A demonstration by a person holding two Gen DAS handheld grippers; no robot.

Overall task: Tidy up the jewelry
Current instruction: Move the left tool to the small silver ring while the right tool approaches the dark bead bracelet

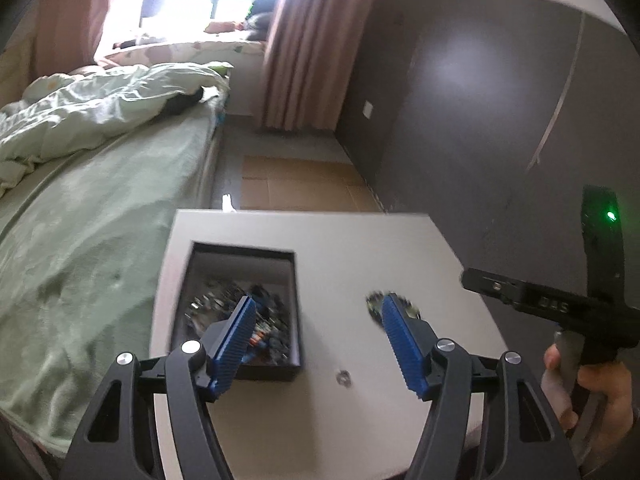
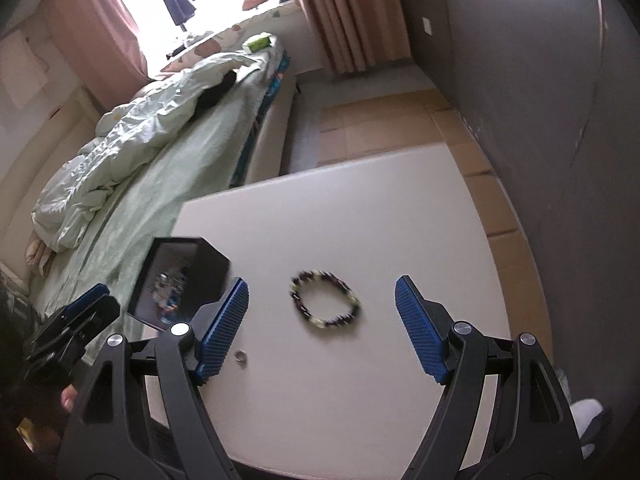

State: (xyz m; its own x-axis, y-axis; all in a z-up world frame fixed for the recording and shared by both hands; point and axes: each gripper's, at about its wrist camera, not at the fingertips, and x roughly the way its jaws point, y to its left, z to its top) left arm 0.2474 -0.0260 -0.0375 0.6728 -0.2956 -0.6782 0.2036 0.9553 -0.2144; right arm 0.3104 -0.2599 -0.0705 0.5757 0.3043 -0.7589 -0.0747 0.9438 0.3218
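Note:
A black open box point(image 1: 240, 292) holding several pieces of jewelry sits on the white table point(image 1: 340, 240); it also shows at the left of the right wrist view point(image 2: 180, 284). A dark beaded bracelet point(image 2: 325, 299) lies on the table to the right of the box, partly hidden behind my left finger in the left wrist view point(image 1: 374, 304). A small silver ring point(image 1: 343, 378) lies nearer, also seen in the right wrist view point(image 2: 241, 356). My left gripper point(image 1: 318, 316) is open and empty above the table. My right gripper point(image 2: 322, 300) is open and empty, its fingers either side of the bracelet, above it.
A bed with green sheets point(image 1: 80, 220) and a rumpled duvet stands left of the table. A dark wall point(image 1: 480, 120) runs along the right. Tan floor tiles point(image 1: 300, 184) lie beyond the table. Pink curtains point(image 1: 304, 60) hang by the window.

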